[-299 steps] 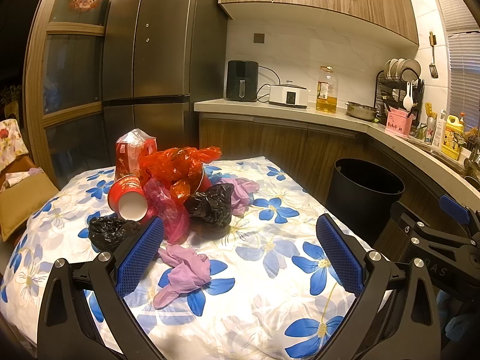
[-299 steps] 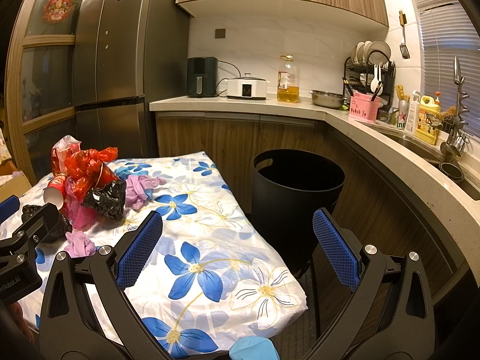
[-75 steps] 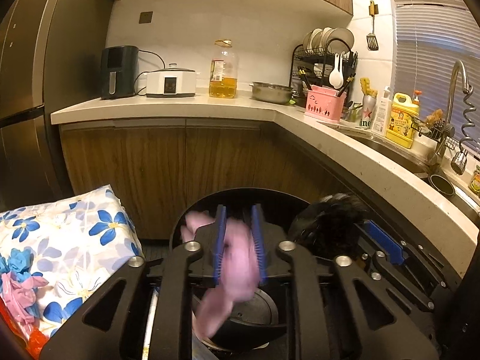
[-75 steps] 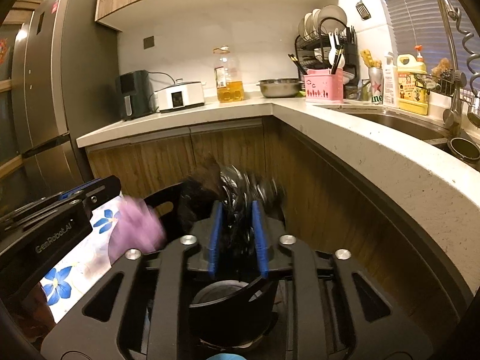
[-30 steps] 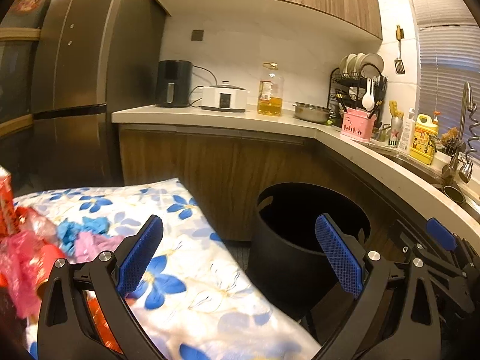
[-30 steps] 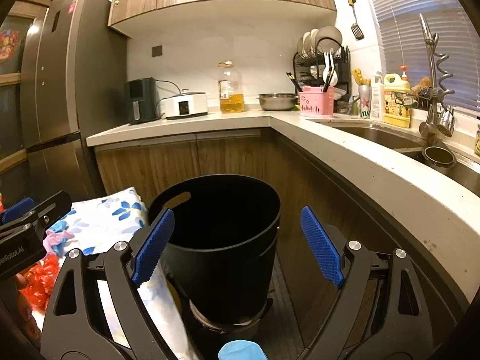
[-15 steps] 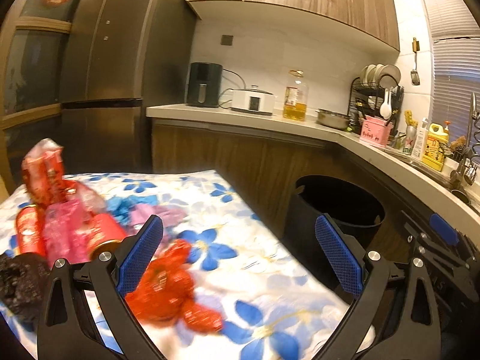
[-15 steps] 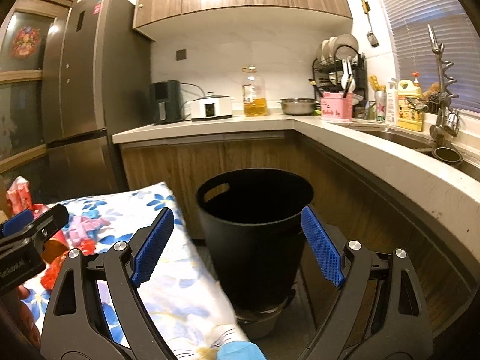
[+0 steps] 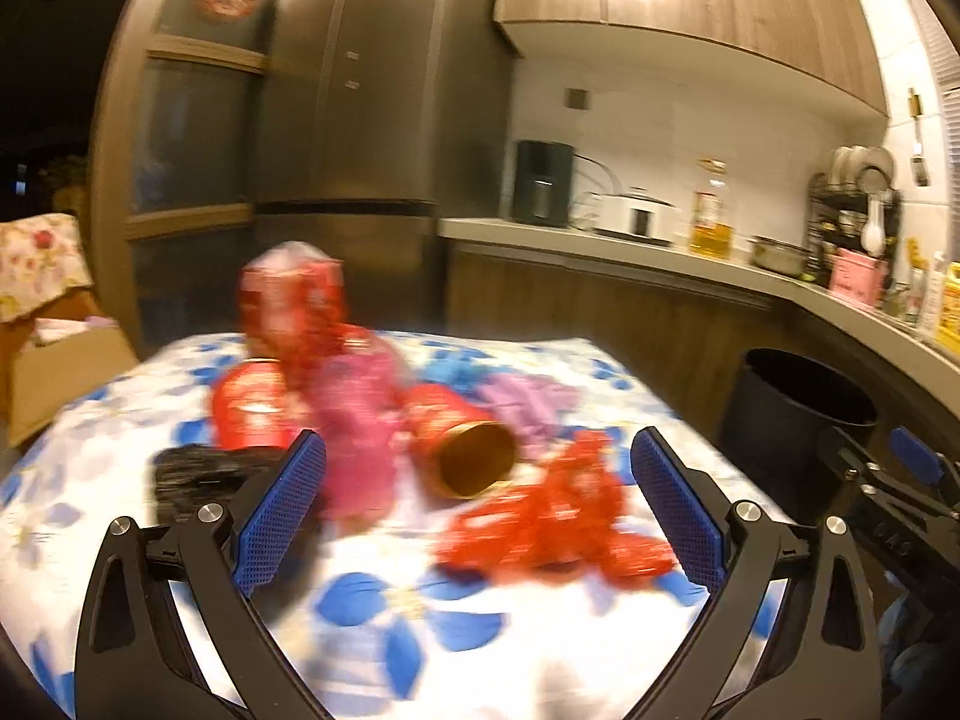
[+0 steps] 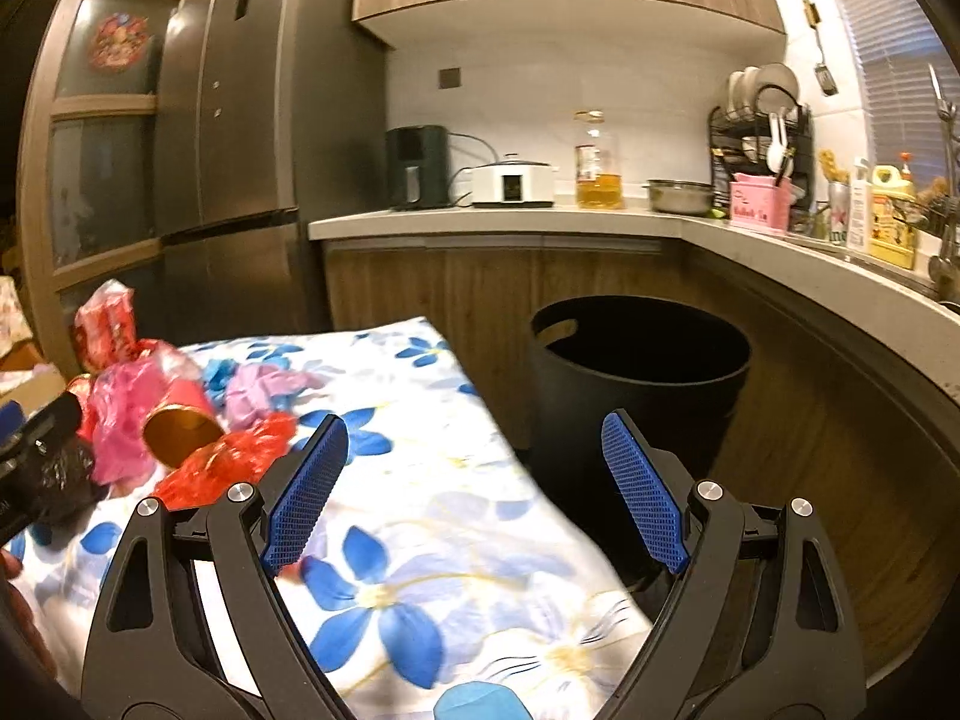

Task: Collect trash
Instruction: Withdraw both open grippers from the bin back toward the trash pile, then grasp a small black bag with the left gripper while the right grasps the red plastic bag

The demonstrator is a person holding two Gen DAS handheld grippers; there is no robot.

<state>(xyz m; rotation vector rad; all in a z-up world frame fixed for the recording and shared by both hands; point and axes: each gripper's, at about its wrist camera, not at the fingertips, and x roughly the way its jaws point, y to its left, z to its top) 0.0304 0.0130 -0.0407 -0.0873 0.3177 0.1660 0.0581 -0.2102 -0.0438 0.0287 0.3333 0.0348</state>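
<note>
Left gripper (image 9: 477, 501) is seen in the left wrist view with jaws spread wide and nothing between them, aimed at the trash pile on the floral tablecloth (image 9: 384, 648). Plenty is left uncollected: a crumpled red plastic bag (image 9: 552, 531) nearest the pads, a red cup (image 9: 462, 441) on its side, a pink bag (image 9: 360, 414), a black bag (image 9: 204, 474), a purple glove (image 9: 528, 399) and a red packet (image 9: 294, 294). Motion blur is heavy, so a few items may be misread.

Right gripper (image 10: 474, 492) is shown in the right wrist view equally wide apart and empty, between table edge and black bin (image 10: 639, 372). The bin's inside is too dark for its contents to be judged. Collection is judged partly done at best.
</note>
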